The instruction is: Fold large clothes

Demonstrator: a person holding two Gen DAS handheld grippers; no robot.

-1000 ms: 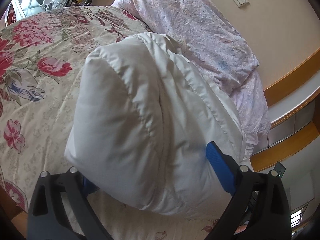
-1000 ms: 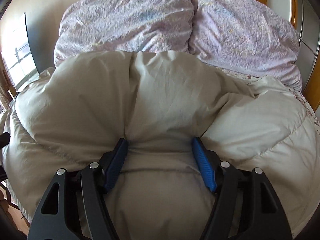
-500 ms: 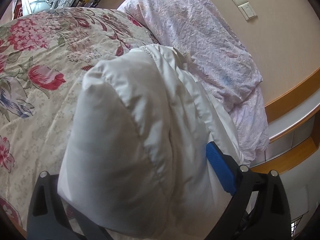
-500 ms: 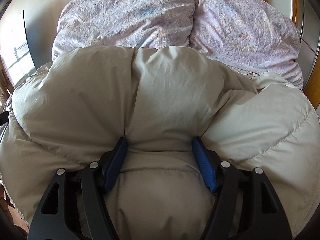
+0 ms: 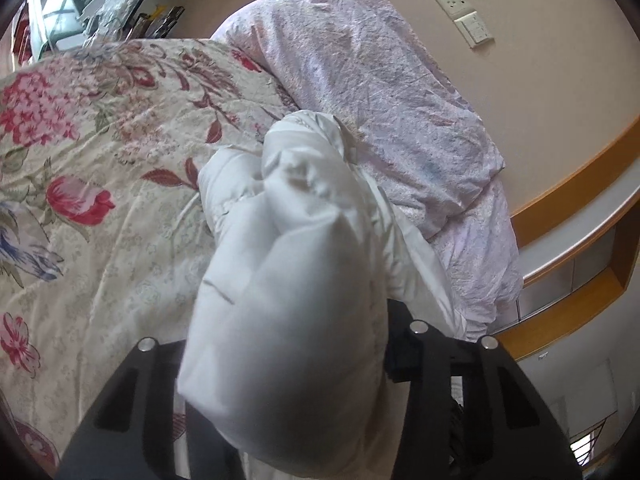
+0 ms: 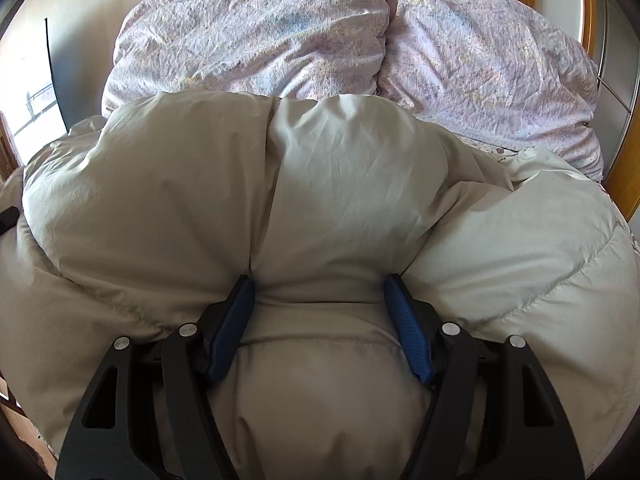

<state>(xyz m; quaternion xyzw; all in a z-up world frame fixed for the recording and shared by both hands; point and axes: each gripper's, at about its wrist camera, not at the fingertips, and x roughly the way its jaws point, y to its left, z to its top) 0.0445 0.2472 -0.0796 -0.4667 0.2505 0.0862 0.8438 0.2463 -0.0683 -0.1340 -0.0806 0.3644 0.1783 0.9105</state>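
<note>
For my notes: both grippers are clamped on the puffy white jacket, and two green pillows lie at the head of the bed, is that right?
Not quite: the pillows are pale lilac, as the right wrist view shows. Both the left gripper and the right gripper do grip the puffy white jacket.

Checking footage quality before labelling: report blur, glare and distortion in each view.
Left wrist: the white puffy coat is soft and smeared close to the lens, and straight wall trim bows from fisheye. Right wrist: sharp, though the window at far left is blown out.
</note>
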